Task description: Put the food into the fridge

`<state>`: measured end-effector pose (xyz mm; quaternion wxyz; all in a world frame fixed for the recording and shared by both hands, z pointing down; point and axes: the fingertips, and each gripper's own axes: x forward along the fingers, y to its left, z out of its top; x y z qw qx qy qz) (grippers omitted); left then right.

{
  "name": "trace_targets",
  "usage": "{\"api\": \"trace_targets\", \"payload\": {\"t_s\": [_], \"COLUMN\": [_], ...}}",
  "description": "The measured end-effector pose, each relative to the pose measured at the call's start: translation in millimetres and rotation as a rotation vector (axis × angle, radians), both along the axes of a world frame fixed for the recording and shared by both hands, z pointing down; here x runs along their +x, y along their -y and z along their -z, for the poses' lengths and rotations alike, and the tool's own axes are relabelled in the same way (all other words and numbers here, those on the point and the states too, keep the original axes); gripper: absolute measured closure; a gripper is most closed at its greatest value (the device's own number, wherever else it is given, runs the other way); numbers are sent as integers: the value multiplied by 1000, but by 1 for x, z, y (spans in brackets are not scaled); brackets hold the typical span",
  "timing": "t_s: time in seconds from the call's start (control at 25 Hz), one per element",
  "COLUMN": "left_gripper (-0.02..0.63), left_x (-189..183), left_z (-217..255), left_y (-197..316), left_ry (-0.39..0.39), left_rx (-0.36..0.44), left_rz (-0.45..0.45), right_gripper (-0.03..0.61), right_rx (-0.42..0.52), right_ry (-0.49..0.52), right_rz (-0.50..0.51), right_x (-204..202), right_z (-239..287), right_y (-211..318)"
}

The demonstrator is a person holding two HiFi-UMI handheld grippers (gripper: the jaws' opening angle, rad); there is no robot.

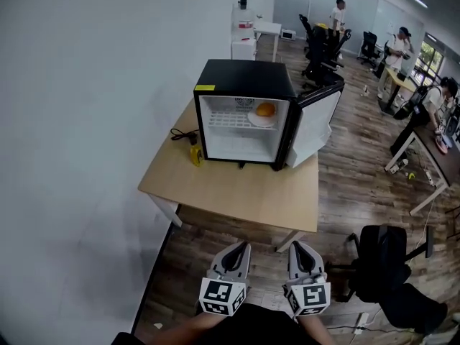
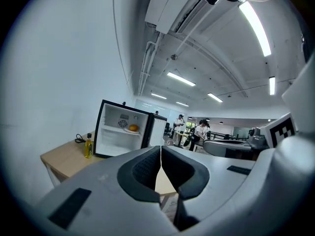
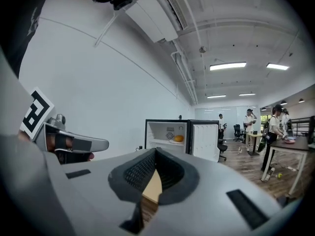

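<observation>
A black mini fridge stands open on a wooden table, its door swung to the right. On its upper shelf an orange piece of food lies on a white plate. The food also shows small in the left gripper view, and the same food in the right gripper view. My left gripper and right gripper hover side by side short of the table's near edge, well away from the fridge. Both the left gripper and the right gripper are shut with nothing between the pads.
A small yellow bottle and a black cable lie left of the fridge by the white wall. A black office chair stands at my right. Desks, chairs and several people fill the far right of the room.
</observation>
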<state>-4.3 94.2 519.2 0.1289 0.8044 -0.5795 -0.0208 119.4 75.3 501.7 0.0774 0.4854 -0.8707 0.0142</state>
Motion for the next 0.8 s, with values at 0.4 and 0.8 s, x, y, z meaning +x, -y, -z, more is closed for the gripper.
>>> {"api": "trace_targets", "payload": {"t_s": [0.4,0.8], "left_gripper": [594,594], "left_x": [-5,5], "left_z": [4,8], "left_y": [-40,-58], "left_ry": [-35,-41], "left_rx": [-11,7], "left_rz": [75,87], "right_gripper": [518,518], "right_rx": [-9,-12], "right_ry": [9,5], "right_rz": [38,43], "right_x": [0,9], "right_z": [3,5], "right_y": [-39,-57]}}
